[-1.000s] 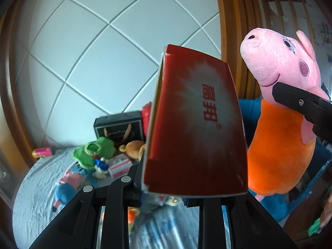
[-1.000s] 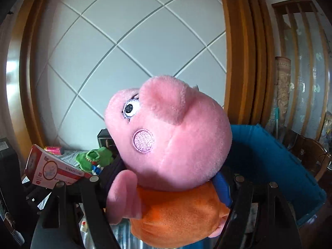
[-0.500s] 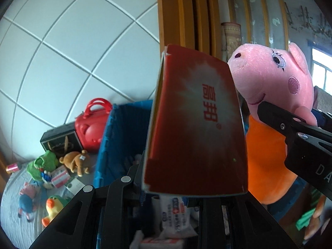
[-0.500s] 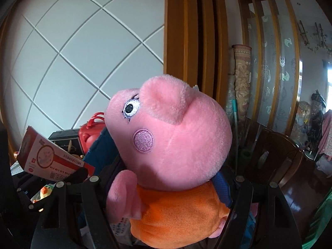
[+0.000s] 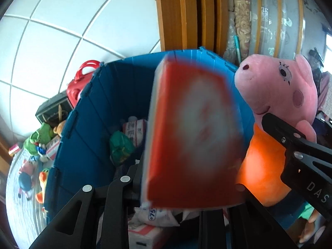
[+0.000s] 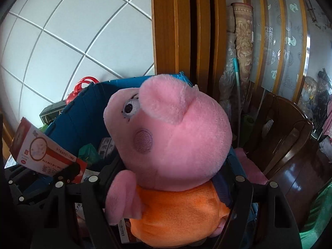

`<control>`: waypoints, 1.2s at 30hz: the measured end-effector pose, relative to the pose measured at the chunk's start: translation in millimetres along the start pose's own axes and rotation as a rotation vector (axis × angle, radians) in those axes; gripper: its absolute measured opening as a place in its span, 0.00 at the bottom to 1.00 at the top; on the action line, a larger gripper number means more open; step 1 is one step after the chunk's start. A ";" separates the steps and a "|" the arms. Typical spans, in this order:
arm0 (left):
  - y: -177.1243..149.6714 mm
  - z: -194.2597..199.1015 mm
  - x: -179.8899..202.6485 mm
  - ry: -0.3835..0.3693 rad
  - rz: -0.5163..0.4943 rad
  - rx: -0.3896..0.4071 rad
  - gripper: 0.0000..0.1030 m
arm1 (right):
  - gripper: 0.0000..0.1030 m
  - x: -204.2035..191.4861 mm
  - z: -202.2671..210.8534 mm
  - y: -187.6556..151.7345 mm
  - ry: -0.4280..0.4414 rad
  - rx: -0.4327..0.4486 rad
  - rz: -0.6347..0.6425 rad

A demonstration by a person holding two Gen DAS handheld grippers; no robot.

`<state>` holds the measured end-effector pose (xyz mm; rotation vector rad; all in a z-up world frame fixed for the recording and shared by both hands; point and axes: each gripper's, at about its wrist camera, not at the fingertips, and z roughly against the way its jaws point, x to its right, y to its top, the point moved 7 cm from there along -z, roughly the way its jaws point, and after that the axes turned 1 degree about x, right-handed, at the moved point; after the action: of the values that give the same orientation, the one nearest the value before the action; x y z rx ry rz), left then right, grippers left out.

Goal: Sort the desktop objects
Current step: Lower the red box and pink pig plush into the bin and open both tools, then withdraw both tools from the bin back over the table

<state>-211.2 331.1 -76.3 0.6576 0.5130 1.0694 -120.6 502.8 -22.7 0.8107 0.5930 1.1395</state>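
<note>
The red box, motion-blurred and tilted, is above the open blue bin in the left wrist view. My left gripper sits under it with its jaws opening; the box looks loose between them. The right wrist view shows the same box at the left, over the bin. My right gripper is shut on the orange body of a pink pig plush, held over the bin's right side. The pig also fills the right of the left wrist view.
Packets and a green bag lie inside the bin. Left of it, on a cloth-covered table, are a red bag, a black box, a green plush and a duck toy. A wooden chair stands at the right.
Both grippers swung right from the toy-strewn table to over the blue bin. The red box, sharp and upright before, is now blurred and tipped in the left gripper's jaws.
</note>
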 end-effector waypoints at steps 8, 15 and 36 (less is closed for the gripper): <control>1.0 33.2 36.9 0.012 -0.020 0.025 0.62 | 0.79 13.1 -14.8 -4.5 -0.007 -0.045 -0.014; 14.0 17.8 31.6 0.017 0.000 0.021 0.62 | 0.95 16.2 -19.6 -2.4 -0.025 -0.050 -0.018; -3.6 68.4 -38.5 0.061 0.065 0.145 0.77 | 1.00 -16.5 32.6 -3.1 -0.027 0.038 -0.032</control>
<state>-178.4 278.4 -28.2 0.7754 0.6297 1.1235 -99.1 478.2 -6.0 0.8444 0.6048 1.0892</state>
